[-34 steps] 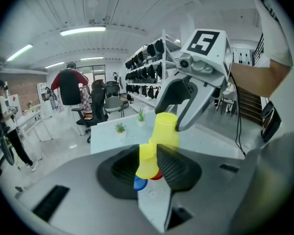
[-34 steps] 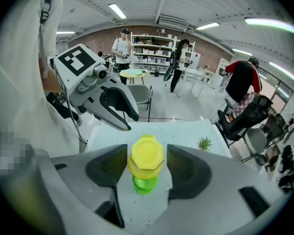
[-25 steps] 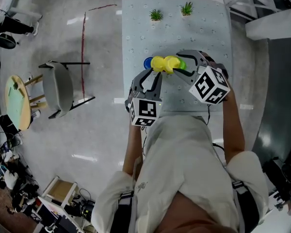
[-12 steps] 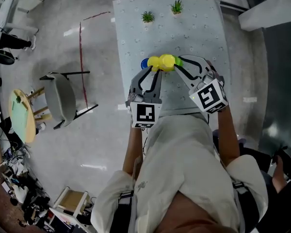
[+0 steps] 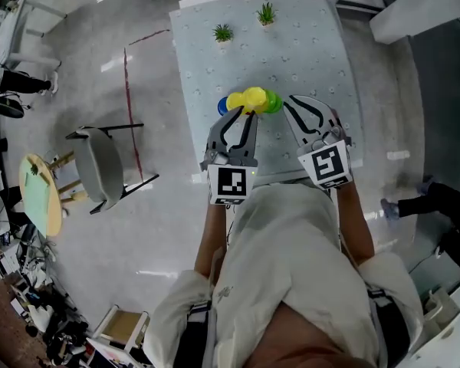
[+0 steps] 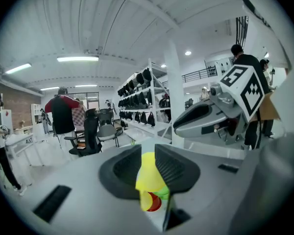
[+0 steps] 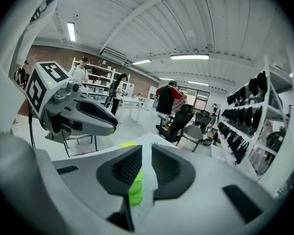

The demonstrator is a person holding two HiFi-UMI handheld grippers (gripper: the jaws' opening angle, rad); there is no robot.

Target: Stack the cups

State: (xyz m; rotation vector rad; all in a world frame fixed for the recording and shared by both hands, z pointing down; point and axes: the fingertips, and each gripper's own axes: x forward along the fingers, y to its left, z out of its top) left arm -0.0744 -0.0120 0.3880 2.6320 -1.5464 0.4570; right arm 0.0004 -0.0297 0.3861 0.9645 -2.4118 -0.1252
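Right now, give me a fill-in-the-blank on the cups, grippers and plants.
The cup in the left gripper is ___. The right gripper holds ___. The leftmost cup in the head view is ___. On the table stand ___ plants.
Missing: yellow; nothing; blue; two.
Both grippers' jaws have just been closing, the left on its cup.

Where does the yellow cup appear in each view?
Head view: yellow cup, upper centre, at left gripper's tip.
Left gripper view: bottom centre, between jaws that have just been closing on it.
Right gripper view: probably the yellowish sliver above the jaws.
Shared landmark: green cups beside it.
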